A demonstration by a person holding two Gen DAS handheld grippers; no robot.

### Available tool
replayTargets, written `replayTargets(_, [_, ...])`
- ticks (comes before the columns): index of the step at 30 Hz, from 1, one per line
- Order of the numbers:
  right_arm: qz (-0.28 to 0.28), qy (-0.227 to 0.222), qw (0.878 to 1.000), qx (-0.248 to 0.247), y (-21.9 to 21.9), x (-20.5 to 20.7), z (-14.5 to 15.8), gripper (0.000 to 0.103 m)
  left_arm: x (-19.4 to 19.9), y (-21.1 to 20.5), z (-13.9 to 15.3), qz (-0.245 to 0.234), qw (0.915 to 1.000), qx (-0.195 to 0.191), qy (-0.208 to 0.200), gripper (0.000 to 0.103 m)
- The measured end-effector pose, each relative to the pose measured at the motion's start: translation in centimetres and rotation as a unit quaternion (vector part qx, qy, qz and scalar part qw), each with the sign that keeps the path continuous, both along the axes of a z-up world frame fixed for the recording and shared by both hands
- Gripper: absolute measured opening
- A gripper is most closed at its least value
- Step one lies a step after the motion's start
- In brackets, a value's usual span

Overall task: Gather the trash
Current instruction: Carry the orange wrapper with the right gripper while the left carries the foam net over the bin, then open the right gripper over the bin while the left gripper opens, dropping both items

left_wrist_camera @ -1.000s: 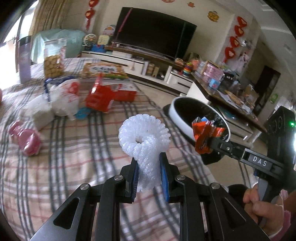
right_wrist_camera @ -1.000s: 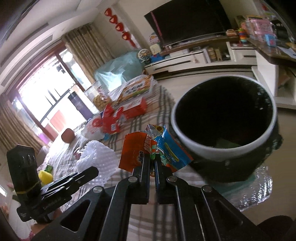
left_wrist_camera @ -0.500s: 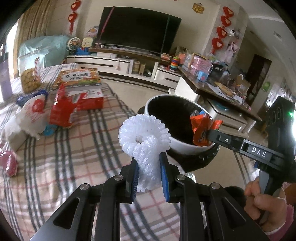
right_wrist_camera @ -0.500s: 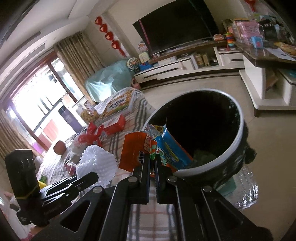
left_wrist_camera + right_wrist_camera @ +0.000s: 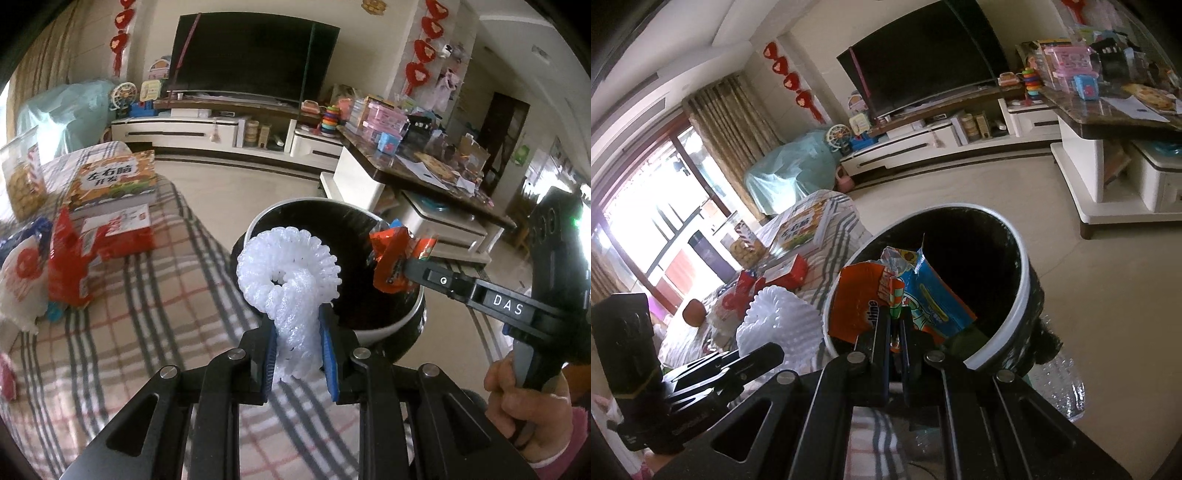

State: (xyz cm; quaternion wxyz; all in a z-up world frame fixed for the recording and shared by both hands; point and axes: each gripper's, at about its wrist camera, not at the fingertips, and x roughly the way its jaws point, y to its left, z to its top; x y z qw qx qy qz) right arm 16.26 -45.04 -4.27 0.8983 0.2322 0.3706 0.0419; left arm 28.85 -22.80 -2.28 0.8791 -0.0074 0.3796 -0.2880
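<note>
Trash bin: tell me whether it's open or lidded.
Open. The trash bin shows a bare white rim and dark liner with no lid; the snack wrappers in the right gripper hang over its mouth.

The wide mouth of the round black waste bin with a white rim [image 5: 1023,288] stands unobstructed from above, bare beige floor [image 5: 1108,295] beyond it. The plaid-covered surface [image 5: 147,332] touches its left side; the white coffee table [image 5: 354,184] stands well apart.
</note>
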Motion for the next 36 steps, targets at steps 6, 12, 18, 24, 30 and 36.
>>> replayTargets(6, [-0.004,0.003,1.000,-0.004,-0.8,0.7,-0.3,0.004,1.5,-1.8,0.1,-0.006,1.0000,0.007,-0.001,0.021])
replayTargets(12, [-0.008,0.012,1.000,-0.003,-1.6,1.6,-0.9,0.004,2.8,-3.1,-0.3,-0.008,0.9998,0.018,0.004,0.021])
replayTargets(18, [-0.007,0.019,1.000,-0.008,-1.9,2.3,-1.2,0.004,4.2,-4.2,-0.7,-0.008,0.9996,0.020,0.017,0.023])
replayTargets(24, [-0.014,0.029,0.999,-0.003,-2.2,2.9,-1.6,0.009,4.9,-5.2,-0.7,-0.010,0.9994,0.025,0.022,0.031])
replayTargets(30, [-0.026,0.032,0.999,0.010,-2.8,2.8,-1.6,0.029,4.9,-5.1,-0.6,-0.004,0.9995,0.020,0.024,0.052])
replayTargets(36, [-0.029,0.023,0.999,0.013,-2.6,2.6,-1.0,0.043,4.5,-4.3,-0.4,-0.005,0.9997,0.006,0.021,0.056])
